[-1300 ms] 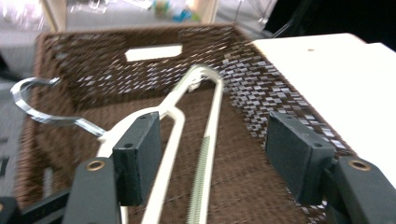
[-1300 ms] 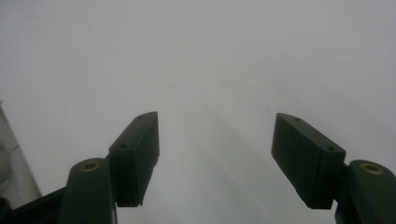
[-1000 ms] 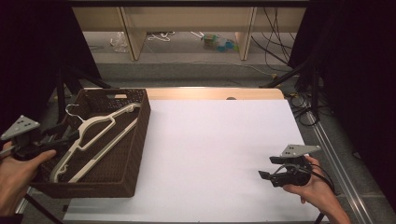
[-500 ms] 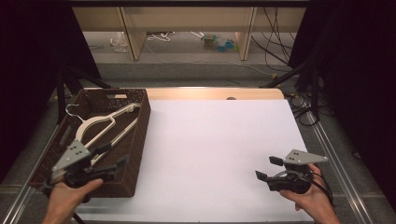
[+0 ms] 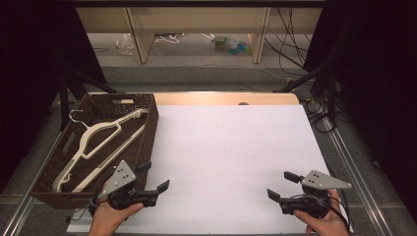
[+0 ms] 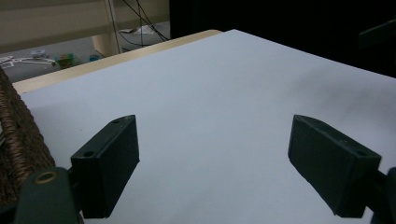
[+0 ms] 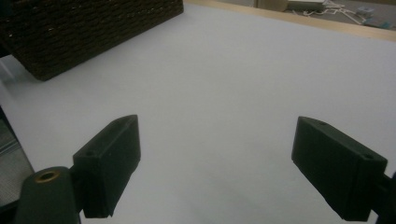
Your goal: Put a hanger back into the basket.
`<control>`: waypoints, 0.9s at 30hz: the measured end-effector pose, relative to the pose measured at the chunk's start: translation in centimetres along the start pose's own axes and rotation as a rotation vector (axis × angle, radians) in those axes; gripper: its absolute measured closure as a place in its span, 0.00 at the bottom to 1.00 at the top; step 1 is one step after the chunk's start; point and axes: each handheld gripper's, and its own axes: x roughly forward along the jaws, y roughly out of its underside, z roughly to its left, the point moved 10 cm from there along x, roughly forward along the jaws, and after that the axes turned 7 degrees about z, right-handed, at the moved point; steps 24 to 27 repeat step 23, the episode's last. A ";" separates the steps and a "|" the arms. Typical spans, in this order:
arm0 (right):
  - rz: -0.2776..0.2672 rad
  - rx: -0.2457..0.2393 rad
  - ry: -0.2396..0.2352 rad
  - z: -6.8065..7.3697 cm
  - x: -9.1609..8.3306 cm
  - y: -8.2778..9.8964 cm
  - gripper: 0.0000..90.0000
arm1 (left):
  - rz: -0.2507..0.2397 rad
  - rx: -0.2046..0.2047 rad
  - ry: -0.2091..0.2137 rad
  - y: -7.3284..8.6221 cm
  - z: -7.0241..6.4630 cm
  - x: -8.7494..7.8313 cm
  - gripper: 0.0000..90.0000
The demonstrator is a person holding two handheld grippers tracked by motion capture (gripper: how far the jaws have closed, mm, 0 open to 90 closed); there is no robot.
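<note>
Here is the left gripper (image 5: 155, 178) low over the near left part of the white table (image 5: 231, 147), just off the near right corner of the brown wicker basket (image 5: 147, 129), and its jaws have just been opening: they stand wide now with nothing between them, the left gripper view showing bare white surface in the gap. Over at the near right, the right gripper (image 5: 281, 185) is held in the right hand (image 5: 322, 221), pointing leftward across the table, and its jaws too have just been opening, now spread wide and empty. The thing nearest the left gripper is the hanger (image 5: 96, 142), cream-white and plastic-looking, lying inside the basket on a slant: its thin hook sits toward the far left corner, its shoulders and crossbar run down toward the near left, and one arm tip rests up near the far right rim. A second pale bar lies alongside it, though whether that belongs to another hanger I cannot tell. The basket itself is dark woven wicker with a cut-out handle in its far wall, and it sits along the table's left edge. The left hand (image 5: 110, 216) grips the tool from below, grey plate on top.
</note>
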 end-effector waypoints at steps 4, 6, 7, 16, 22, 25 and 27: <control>0.018 -0.001 -0.006 0.7 0.1 0.4 0.19 | -0.003 -0.005 -0.015 0.2 -0.1 -0.3 0.19; 0.007 -0.005 -0.018 1.1 0.2 0.5 0.19 | -0.001 -0.013 -0.010 0.3 -0.3 -0.3 0.19; 0.031 -0.011 -0.007 1.0 0.0 0.7 0.19 | 0.004 0.006 0.000 0.4 -0.5 -0.3 0.19; 0.006 -0.017 0.001 0.8 0.3 0.5 0.19 | 0.029 -0.017 0.003 0.9 -0.4 0.2 0.20; 0.004 -0.017 0.013 0.6 0.3 0.6 0.19 | 0.029 -0.021 0.005 0.9 -0.5 0.2 0.20; 0.006 -0.017 0.009 0.6 0.3 0.6 0.19 | 0.025 -0.019 0.004 0.9 -0.5 0.2 0.20; 0.006 -0.017 0.009 0.6 0.3 0.6 0.19 | 0.025 -0.019 0.004 0.9 -0.5 0.2 0.20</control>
